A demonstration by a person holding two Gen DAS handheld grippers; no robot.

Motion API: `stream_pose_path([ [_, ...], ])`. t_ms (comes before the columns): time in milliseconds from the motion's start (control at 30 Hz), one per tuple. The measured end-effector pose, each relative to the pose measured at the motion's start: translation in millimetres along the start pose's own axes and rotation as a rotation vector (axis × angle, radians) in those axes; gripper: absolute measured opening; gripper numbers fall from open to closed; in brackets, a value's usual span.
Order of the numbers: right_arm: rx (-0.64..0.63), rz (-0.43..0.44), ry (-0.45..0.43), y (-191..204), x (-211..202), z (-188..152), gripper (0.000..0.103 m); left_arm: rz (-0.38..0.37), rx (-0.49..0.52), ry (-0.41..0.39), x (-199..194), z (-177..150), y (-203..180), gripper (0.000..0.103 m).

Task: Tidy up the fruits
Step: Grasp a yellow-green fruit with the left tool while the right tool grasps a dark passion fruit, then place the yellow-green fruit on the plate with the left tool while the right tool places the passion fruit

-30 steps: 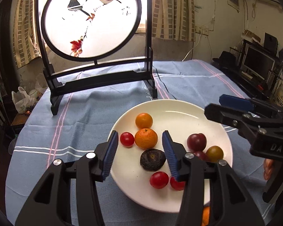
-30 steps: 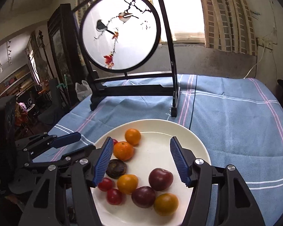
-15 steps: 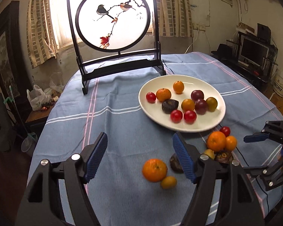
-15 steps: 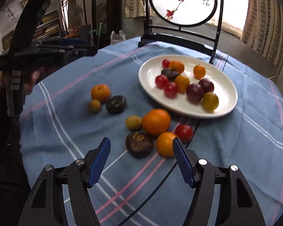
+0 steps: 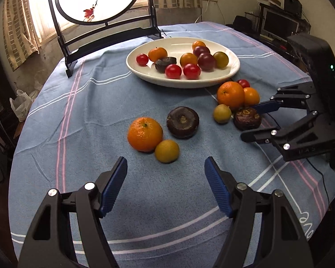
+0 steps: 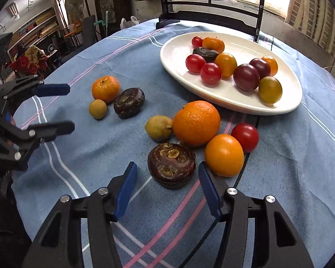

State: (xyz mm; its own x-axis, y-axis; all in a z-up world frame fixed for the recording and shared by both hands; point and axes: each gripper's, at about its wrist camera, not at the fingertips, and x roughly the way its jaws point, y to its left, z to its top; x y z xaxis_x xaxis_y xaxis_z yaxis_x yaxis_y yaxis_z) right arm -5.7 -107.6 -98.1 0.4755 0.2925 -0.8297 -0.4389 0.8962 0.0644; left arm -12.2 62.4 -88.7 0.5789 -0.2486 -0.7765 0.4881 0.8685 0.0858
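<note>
A white plate (image 5: pixel 231 71) (image 6: pixel 174 58) holds several fruits. Loose fruit lies on the blue cloth. My left gripper (image 5: pixel 165 183) is open and empty, just short of a small yellow fruit (image 5: pixel 166 151), a mandarin (image 5: pixel 144 134) and a dark brown fruit (image 5: pixel 182 122). My right gripper (image 6: pixel 167 189) is open and empty, its fingertips either side of another dark brown fruit (image 6: pixel 171 165). Beyond it lie a large orange (image 6: pixel 196 122), a small orange (image 6: pixel 224 155), a red tomato (image 6: pixel 245 136) and a yellow-green fruit (image 6: pixel 159 127).
A black-framed round bird screen (image 5: pixel 96 0) stands behind the plate. The round table's edge curves off on the left (image 5: pixel 17 134). A black cable (image 6: pixel 241 169) runs across the cloth past the fruit. Room clutter surrounds the table.
Both grippers pulled back from over the plate, then came down low and closer to the loose fruit on the cloth. Both stayed open.
</note>
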Motion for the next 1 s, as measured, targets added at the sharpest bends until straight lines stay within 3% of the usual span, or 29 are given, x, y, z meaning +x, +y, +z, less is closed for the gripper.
stream_pose_path([
  [67, -0.012, -0.004, -0.001, -0.3, 0.5, 1.2, 0.040, -0.011, -0.018, 0.017, 7.9, 2.5, 0.2, 0.070],
  [167, -0.023, 0.001, -0.006, -0.6, -4.4, -2.6, 0.040, -0.016, -0.033, 0.036, 18.6, 6.7, -0.6, 0.064],
  [267, -0.018, 0.021, -0.022, -3.0, -14.4, -7.9, 0.040, -0.028, -0.062, 0.063, 27.0, 9.7, 1.3, 0.043],
  [333, -0.020, 0.026, -0.032, -4.2, -21.7, -10.8, 0.040, -0.035, -0.085, 0.082, 31.5, 9.9, 4.1, 0.034],
  [467, -0.022, 0.025, -0.048, -6.1, -29.2, -13.5, 0.040, -0.034, -0.099, 0.083, 33.4, 9.1, 2.8, 0.028],
  [700, -0.023, 0.020, -0.083, -9.3, -45.8, -17.4, 0.040, -0.028, -0.073, 0.003, 7.5, 14.6, -4.1, 0.027],
  [1000, -0.008, 0.007, -0.148, -18.1, -67.1, -10.0, 0.040, 0.043, -0.062, -0.143, -17.4, 51.4, -17.1, 0.028],
])
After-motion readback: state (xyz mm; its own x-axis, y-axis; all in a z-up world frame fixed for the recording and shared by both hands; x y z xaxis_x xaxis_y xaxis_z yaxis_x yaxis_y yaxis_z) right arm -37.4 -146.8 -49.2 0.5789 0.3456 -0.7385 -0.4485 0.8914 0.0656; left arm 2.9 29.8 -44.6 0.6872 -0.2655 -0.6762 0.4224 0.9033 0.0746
